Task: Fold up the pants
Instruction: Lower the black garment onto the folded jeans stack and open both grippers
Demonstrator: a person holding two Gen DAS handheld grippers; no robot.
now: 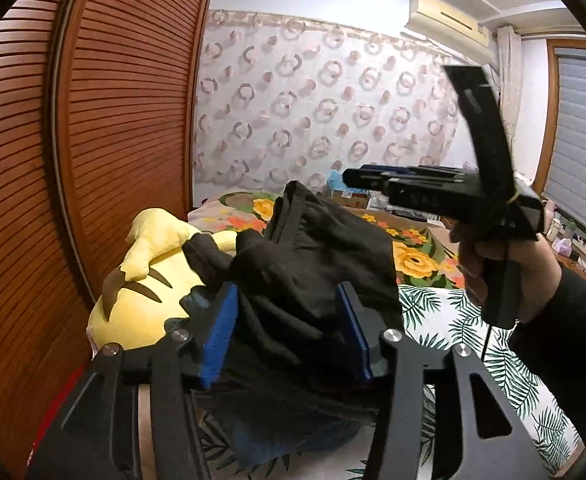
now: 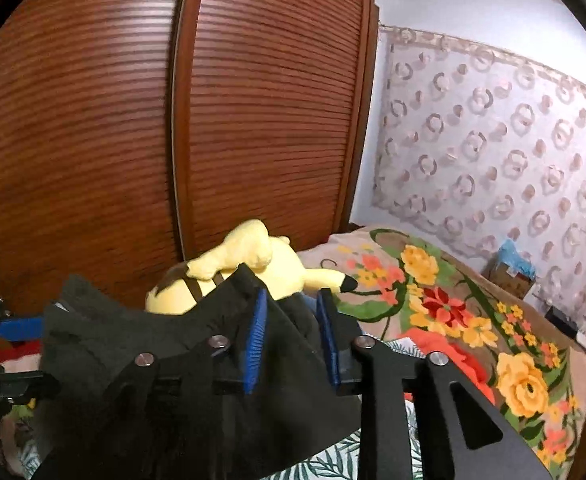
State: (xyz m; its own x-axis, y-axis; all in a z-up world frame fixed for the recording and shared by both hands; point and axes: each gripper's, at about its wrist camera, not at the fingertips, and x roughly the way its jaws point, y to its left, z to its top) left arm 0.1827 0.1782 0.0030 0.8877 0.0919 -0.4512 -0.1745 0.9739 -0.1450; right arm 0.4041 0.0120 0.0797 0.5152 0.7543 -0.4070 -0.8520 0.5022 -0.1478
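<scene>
**Black Pants Bunched Between Both Grippers Over the Bed**

Blue-padded fingers (image 1: pixel 219 332) of the left gripper (image 1: pixel 289 300) fill the bottom of the left wrist view, standing moderately apart with a thick bunch of the black pants (image 1: pixel 317 240) heaped between them. Cloth lies against both pads, but whether they pinch it cannot be told. The pants rise in a crumpled peak above the fingertips and hang down below the jaws over a leaf-print sheet (image 1: pixel 433 320).

In the right wrist view, the right gripper (image 2: pixel 293 312) has its jaws narrowly apart. A fold of the same black fabric (image 2: pixel 133 340) drapes over its left finger (image 2: pixel 255 344) and spreads down and to the left. The gap between the two blue pads looks partly free, with the right pad seeming clear of cloth.

Seen from the left wrist camera, the right gripper (image 1: pixel 353 178) is held by a hand (image 1: pixel 493 264) with a dark sleeve, off to the right.

Behind the pants lies a yellow plush toy (image 1: pixel 145 288) on the bed, beside a slatted wooden wardrobe door (image 1: pixel 125 120). A floral blanket (image 2: pixel 473 320) covers the far part of the bed.
</scene>
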